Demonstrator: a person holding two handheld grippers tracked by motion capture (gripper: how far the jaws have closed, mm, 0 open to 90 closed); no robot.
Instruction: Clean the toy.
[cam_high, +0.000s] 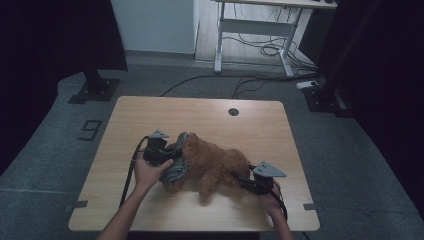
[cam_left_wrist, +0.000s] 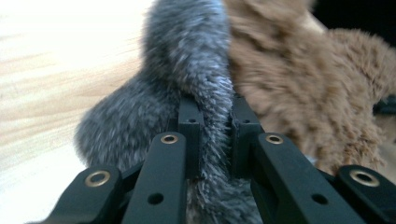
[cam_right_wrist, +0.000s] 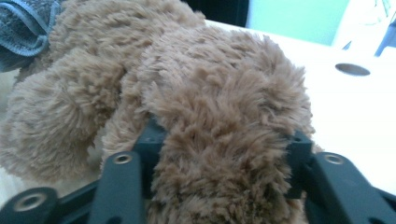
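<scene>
A brown plush teddy bear lies on the wooden table. A grey furry cloth wraps its left end. My left gripper sits at that end, shut on a fold of the grey furry cloth, with the bear just right of the jaws. My left gripper pinches the fur tightly. My right gripper is at the bear's right end. In the right gripper view my right gripper is closed around a thick limb of the bear, jaws held wide by the plush. The grey cloth shows at the far top left.
A round cable hole sits near the table's far edge. Bare wood lies behind the bear and to its left. Beyond the table, a white desk frame stands on the floor with cables trailing around it.
</scene>
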